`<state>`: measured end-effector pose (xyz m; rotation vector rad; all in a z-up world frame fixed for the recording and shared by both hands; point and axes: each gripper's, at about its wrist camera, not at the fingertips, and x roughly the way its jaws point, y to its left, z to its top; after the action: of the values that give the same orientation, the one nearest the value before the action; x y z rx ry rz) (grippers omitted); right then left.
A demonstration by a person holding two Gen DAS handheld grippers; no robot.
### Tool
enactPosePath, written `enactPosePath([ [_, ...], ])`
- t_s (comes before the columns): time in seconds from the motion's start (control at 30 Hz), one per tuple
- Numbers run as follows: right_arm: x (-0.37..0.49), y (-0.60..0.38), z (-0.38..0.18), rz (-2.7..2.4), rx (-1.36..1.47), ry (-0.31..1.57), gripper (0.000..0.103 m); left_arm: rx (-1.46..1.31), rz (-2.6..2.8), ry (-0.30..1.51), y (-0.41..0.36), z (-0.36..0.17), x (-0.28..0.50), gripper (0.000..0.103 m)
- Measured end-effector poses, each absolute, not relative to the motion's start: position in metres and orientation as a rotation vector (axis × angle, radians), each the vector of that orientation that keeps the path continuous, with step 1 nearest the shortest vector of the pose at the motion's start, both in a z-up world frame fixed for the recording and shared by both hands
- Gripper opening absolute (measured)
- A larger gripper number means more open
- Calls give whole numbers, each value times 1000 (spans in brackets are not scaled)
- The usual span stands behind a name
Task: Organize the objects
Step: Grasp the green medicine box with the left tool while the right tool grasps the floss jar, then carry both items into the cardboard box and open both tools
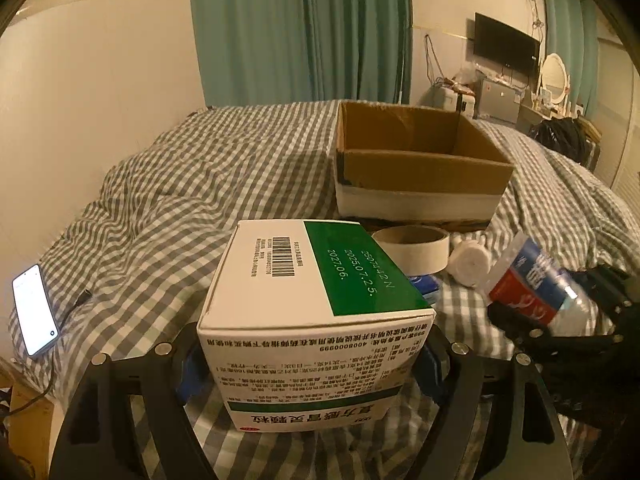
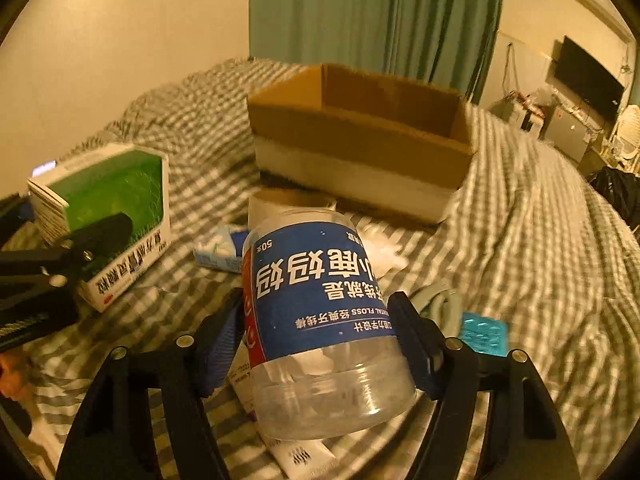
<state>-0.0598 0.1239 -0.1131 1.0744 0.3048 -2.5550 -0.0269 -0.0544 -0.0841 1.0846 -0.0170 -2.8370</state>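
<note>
The left tool [image 1: 310, 354] is clamped on a white and green medicine box [image 1: 316, 312], one blue pad pressed to each side, with the box held just above the checked bedspread [image 1: 180, 184]. Its barcode end faces up and the printing reads upside down. The right tool [image 2: 316, 344] grips a clear plastic jar [image 2: 320, 320] with a blue and red dental floss label, held tilted with its base toward the camera. Some white bits show through the clear part, too blurry to make out properly.

The open cardboard box [image 1: 420, 168] sits on the bed beyond both tools, brown up top with a white band round the bottom. Only bare inner walls show from either view; its floor is hidden behind the near wall, so no telling if anything's in it.

Right in front of the cardboard box is a roll of tape [image 1: 412, 246] standing on its edge-ring, and just beside that, on the jar's side, a small white roll [image 1: 470, 262]. A blue and white packet [image 2: 218, 250] lies between the tape and the medicine box. In the right wrist view a teal blister pack [image 2: 484, 332] lies by the right tool's finger, and a white tube [image 2: 300, 454] lies on the bed under the jar.

Far from the cardboard box, on the medicine box's side, a lit phone [image 1: 36, 316] lies at the bed's edge with a cable plugged in.
</note>
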Motion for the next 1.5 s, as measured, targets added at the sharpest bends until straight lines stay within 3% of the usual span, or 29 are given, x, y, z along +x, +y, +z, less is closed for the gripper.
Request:
enactPosePath([
  [0.33,-41,145,-37,-2678,851,246,68,945,-2930,-21,-37,-37,-27,82],
  [0.67,-76,145,16,-2740,724,293,62,831,-2990,52,-34,7,-84,82],
  [0.83,-109,134,17,-2752,722,340,62,811,-3005,96,-34,15,-123,82],
  [1.17,-209,124,22,-2753,723,237,62,801,-3012,52,-38,11,-204,82],
  [1.5,-280,125,-31,-2709,861,180,62,872,-3017,-20,-31,-33,-247,82],
])
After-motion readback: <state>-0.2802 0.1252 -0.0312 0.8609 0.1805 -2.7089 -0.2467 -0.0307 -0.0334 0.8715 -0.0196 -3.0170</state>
